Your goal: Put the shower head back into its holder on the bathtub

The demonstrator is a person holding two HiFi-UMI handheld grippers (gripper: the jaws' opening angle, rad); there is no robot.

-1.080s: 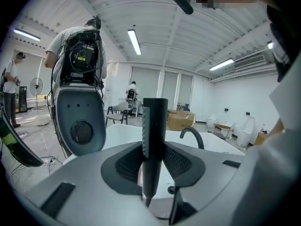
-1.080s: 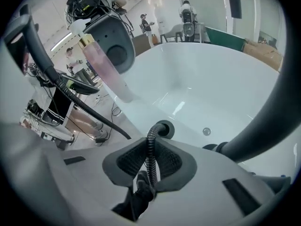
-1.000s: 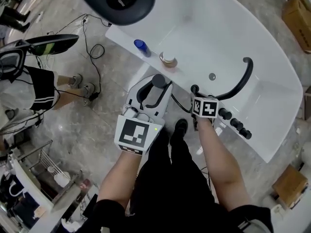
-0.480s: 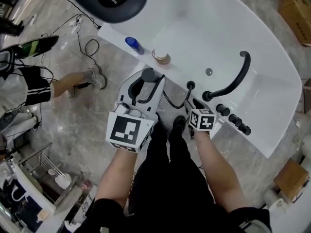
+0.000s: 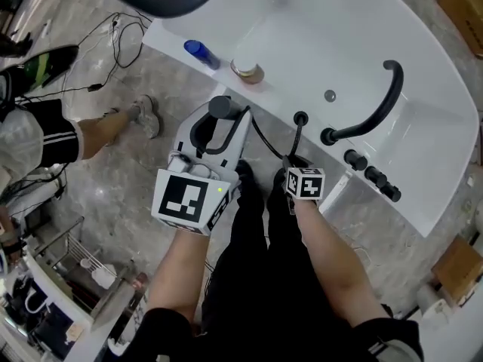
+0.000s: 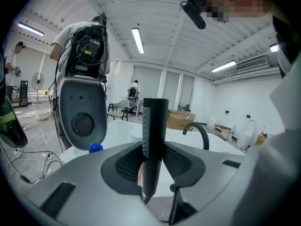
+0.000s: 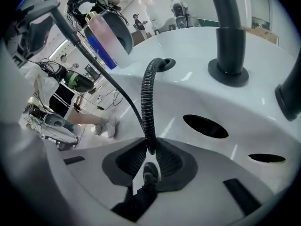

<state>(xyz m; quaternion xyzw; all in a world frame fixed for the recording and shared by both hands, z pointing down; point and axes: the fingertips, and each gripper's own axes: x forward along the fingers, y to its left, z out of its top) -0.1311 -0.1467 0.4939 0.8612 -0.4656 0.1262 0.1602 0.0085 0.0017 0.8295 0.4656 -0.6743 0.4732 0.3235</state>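
The black shower head (image 5: 219, 107) stands upright between the jaws of my left gripper (image 5: 217, 130), which is shut on its handle (image 6: 153, 140), just off the near rim of the white bathtub (image 5: 324, 36). In the left gripper view my left gripper (image 6: 151, 160) clamps it at mid-length. Its ribbed black hose (image 7: 149, 102) runs from the round holder hole (image 5: 300, 118) on the rim down to my right gripper (image 5: 296, 161). The jaws of my right gripper (image 7: 149, 155) have just been closing, with the hose between them, and now pinch it.
A curved black faucet (image 5: 376, 116) and three black knobs (image 5: 372, 176) sit on the rim to the right of the hole. A blue bottle (image 5: 198, 51) and a small jar (image 5: 245, 71) stand on the rim at left. Cables (image 5: 113, 59) and a bystander's legs (image 5: 106, 127) are on the floor.
My right gripper has pulled back from the rim near the faucet toward me and closed on the hose below the holder hole. The left gripper with the shower head has sunk slightly.
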